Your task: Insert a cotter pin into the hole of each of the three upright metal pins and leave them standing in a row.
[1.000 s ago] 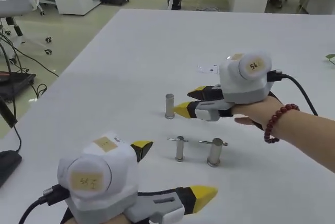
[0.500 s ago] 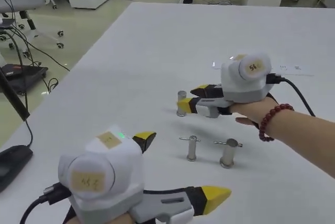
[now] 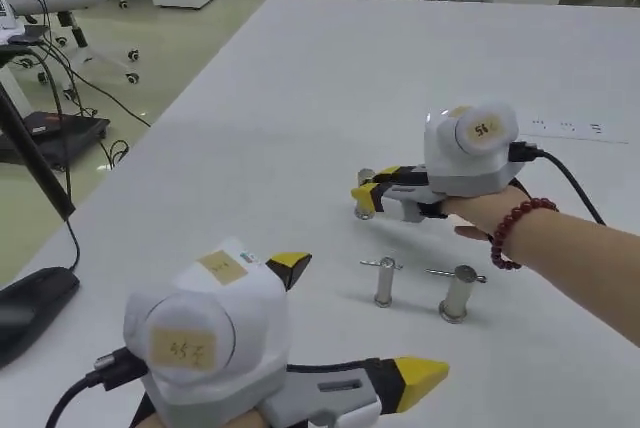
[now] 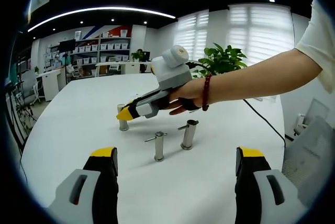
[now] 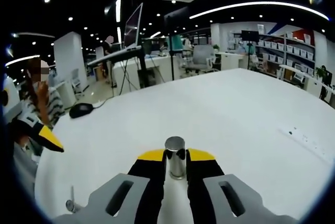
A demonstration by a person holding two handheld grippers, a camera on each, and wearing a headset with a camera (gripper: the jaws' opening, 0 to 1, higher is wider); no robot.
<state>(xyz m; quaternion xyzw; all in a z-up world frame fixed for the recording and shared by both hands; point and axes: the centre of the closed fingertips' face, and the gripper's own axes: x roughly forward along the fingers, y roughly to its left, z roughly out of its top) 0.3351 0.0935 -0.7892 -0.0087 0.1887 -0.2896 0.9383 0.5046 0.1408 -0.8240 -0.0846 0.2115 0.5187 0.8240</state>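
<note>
Three upright metal pins stand on the white table (image 3: 300,98). The two nearer ones (image 3: 385,281) (image 3: 458,293) each carry a cotter pin through the top. The far pin (image 3: 364,180) has no cotter pin showing, and my right gripper (image 3: 366,193) is shut on it from the right. In the right gripper view that pin (image 5: 175,148) stands pinched between the yellow-tipped jaws of the right gripper (image 5: 176,156). My left gripper (image 3: 355,323) hovers open in front of the row, its jaws wide apart and holding nothing. The left gripper view has the row of pins (image 4: 159,145) (image 4: 188,134) (image 4: 122,117) beyond the left gripper (image 4: 175,156).
A white power strip (image 3: 565,128) lies flat at the back right of the table. A black mouse (image 3: 35,298) rests near the left edge. Office chairs and cables stand on the floor beyond that left edge.
My right gripper has moved left onto the far pin and its jaws have shut around it. My left gripper stays open in place. The head camera has shifted.
</note>
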